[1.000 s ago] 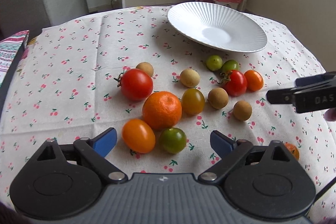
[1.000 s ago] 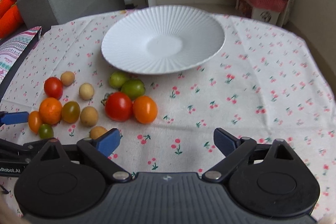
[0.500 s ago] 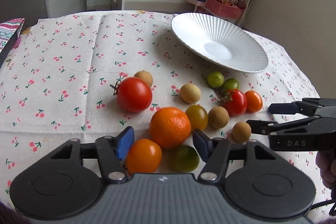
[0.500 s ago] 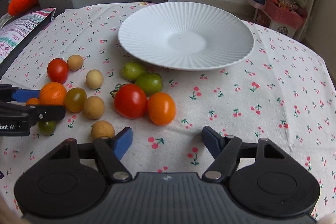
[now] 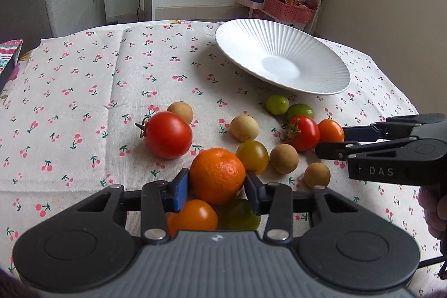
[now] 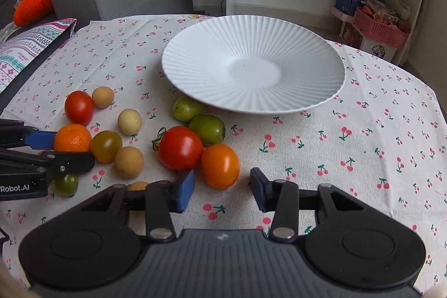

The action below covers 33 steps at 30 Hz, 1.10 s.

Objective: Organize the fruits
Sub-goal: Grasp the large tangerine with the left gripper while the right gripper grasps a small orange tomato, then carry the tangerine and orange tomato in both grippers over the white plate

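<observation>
Left hand-held gripper (image 5: 216, 186) seemingly around mandarin (image 5: 217, 176).

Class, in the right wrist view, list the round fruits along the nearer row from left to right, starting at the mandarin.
Orange mandarin → olive-yellow tomato → tan longan → big red tomato → orange oval tomato.

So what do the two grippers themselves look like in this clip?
Both are matte black plastic. The left gripper and right gripper each have a ribbed grey centre plate with a small logo, round pivot housings on either side, silver rivets on the linkage arms, and blue pads on the fingers. From the side, white lettering shows on the bodies: "DAS" on the right, "Robot.AI" on the left. No sleeves are visible.
</observation>
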Motion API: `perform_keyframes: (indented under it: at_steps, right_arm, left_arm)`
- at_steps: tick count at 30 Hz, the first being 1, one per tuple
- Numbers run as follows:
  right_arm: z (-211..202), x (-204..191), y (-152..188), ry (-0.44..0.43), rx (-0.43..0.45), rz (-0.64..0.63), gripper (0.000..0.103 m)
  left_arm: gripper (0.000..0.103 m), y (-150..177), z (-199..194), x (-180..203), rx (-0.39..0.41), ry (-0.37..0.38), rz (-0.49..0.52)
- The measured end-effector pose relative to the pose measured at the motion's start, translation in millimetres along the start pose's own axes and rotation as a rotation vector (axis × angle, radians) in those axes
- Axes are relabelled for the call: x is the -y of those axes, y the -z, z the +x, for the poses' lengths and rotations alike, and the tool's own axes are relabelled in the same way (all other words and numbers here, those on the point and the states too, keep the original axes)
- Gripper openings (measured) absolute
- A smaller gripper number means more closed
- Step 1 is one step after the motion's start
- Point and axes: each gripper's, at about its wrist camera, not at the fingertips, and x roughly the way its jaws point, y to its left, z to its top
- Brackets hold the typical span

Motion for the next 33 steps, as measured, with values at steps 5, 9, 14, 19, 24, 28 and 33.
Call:
perform_keyframes:
  at_steps: [5, 9, 14, 19, 24, 28, 33]
  right_arm:
    - [-1.7, 0.4, -3.0, -0.012, 0.003, 0.005, 0.026]
    - [-5.4, 3.0, -3.7, -0.032, 0.006, 0.012, 0.026]
    - [-18.8, 9.8, -10.3, -0.051, 0.047, 0.047, 0.025]
    - [-33.7, 21.4, -24.9, -0.063, 0.112, 0.094, 0.025]
    - [-28.4, 31.8, -39.2, -0.046, 0.161, 0.102, 0.025]
    - [-19.9, 39.6, -48.1, -0.036, 0.17, 0.091, 0.025]
    - [-11.3, 54.0, -59.7, -0.048, 0.169, 0.071, 0.025]
  left_arm:
    - [0.025, -1.8, -2.5, -1.1, 0.006, -0.011, -0.002]
    - [0.024, -7.2, -8.5, -0.1, 0.033, -0.007, 0.003]
    - [0.024, -14.6, -16.0, 7.5, 0.067, 0.001, 0.005]
    - [0.024, -24.2, -19.3, 18.0, 0.093, 0.015, 0.005]
    - [0.024, -43.3, -14.9, 37.8, 0.124, 0.043, 0.022]
    - [0.024, -58.7, -3.7, 53.9, 0.143, 0.081, 0.054]
    - [0.024, -76.8, 18.8, 62.0, 0.142, 0.095, 0.095]
